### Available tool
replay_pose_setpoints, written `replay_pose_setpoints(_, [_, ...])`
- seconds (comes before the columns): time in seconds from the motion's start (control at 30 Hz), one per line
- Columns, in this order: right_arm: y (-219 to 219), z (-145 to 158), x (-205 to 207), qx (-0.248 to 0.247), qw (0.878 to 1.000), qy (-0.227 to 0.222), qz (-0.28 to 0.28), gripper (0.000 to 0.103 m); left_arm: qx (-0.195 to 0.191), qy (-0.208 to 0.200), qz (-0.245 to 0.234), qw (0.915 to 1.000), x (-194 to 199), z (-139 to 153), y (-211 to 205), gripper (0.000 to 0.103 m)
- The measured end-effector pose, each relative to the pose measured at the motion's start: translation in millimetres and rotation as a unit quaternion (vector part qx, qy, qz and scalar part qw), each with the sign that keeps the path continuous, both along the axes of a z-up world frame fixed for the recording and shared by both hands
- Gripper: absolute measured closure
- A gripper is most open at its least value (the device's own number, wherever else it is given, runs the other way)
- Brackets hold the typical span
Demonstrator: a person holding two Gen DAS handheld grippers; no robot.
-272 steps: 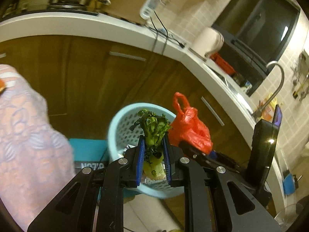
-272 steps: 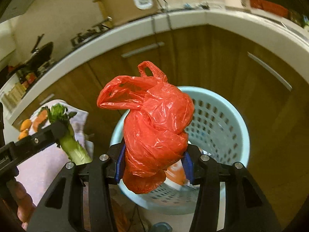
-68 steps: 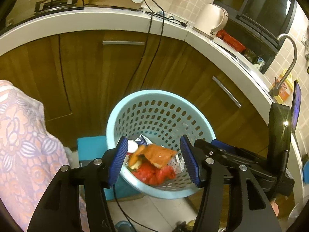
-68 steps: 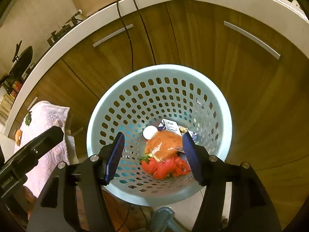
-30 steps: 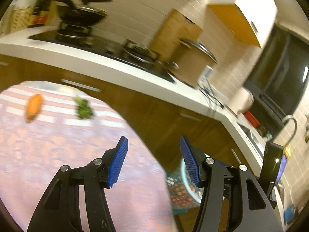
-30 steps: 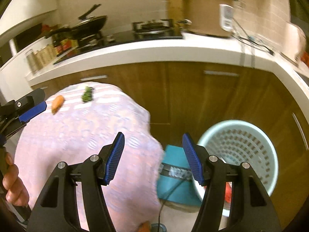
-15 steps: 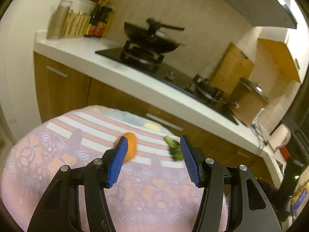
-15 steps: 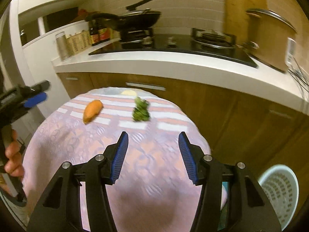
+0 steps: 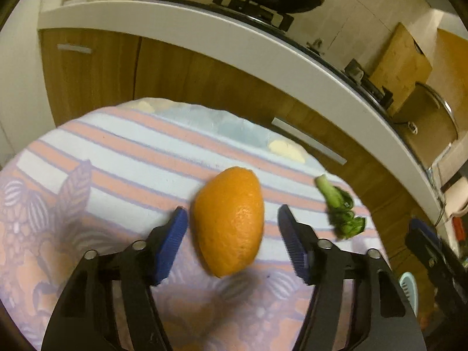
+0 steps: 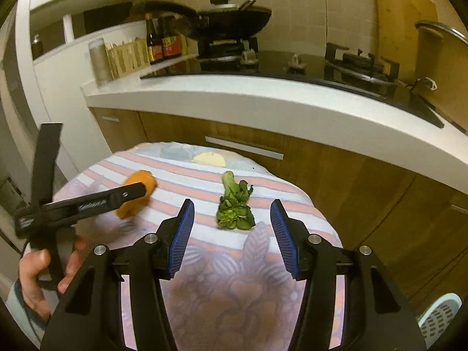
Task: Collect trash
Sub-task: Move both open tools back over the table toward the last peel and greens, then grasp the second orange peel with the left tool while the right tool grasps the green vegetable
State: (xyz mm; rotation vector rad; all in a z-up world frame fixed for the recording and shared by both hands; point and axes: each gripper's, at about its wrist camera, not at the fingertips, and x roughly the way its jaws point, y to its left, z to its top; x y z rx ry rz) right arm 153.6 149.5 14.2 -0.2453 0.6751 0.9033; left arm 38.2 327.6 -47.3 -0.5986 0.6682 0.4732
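An orange peel (image 9: 229, 222) lies on the round table's patterned cloth (image 9: 122, 158). My left gripper (image 9: 234, 239) is open, its blue pads on either side of the peel without touching it. A green vegetable scrap (image 9: 339, 210) lies to the peel's right. In the right wrist view my right gripper (image 10: 232, 228) is open and empty, just short of the vegetable scrap (image 10: 235, 206), which lies between and beyond its pads. The orange peel (image 10: 136, 193) shows there partly behind the left gripper's finger (image 10: 96, 200).
The light blue trash basket (image 10: 441, 316) stands on the floor at the lower right. A small pale scrap (image 10: 209, 158) lies at the table's far edge. Behind are wooden cabinets (image 10: 336, 169) and a white counter (image 10: 263, 102) with a wok and bottles.
Both grippers swung away from the basket to the table and moved in closer. The left gripper now brackets the orange peel; the right one faces the vegetable scrap.
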Motion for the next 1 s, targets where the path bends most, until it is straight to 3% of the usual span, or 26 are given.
replay_pose_setpoints(0.03, [4,-4,4,-0.005,1.0,0.0,-0.001,0.052,0.01,0.008,-0.003,0.9999,2,-1,-2,0.053])
replay_pose_setpoints(0.07, [12,-10,8,-0.011,1.0,0.004,0.001,0.052,0.013,0.009,-0.01,0.9998,3,0,-4,0.069])
replay_pose_setpoints(0.1, [18,-14,12,-0.015,1.0,0.007,0.002,0.052,0.001,0.004,-0.023,0.9997,3,-2,-5,0.076])
replay_pose_setpoints(0.2, [35,-26,23,-0.027,1.0,0.014,0.002,0.052,0.011,-0.008,-0.023,0.9996,0,1,-9,0.083])
replay_pose_setpoints(0.37, [56,-47,38,-0.048,0.998,0.035,-0.003,0.05,0.046,-0.025,-0.013,0.9986,-6,7,-16,0.084])
replay_pose_setpoints(0.57, [68,-60,44,-0.083,0.995,0.048,-0.002,0.049,0.043,-0.024,-0.01,0.9987,-5,7,-13,0.084])
replay_pose_setpoints(0.6, [68,-60,42,-0.083,0.996,0.045,0.002,0.054,0.042,-0.025,-0.01,0.9987,-5,7,-13,0.084])
replay_pose_setpoints(0.63, [70,-61,40,-0.087,0.995,0.04,0.008,0.078,0.042,-0.025,-0.01,0.9987,-5,7,-13,0.084])
replay_pose_setpoints(0.67, [71,-62,38,-0.092,0.995,0.037,0.008,0.082,0.044,-0.024,-0.009,0.9987,-5,7,-13,0.084])
replay_pose_setpoints(1.0, [21,-42,19,-0.031,0.999,0.039,0.013,0.085,0.046,-0.025,-0.009,0.9986,-7,10,-19,0.084])
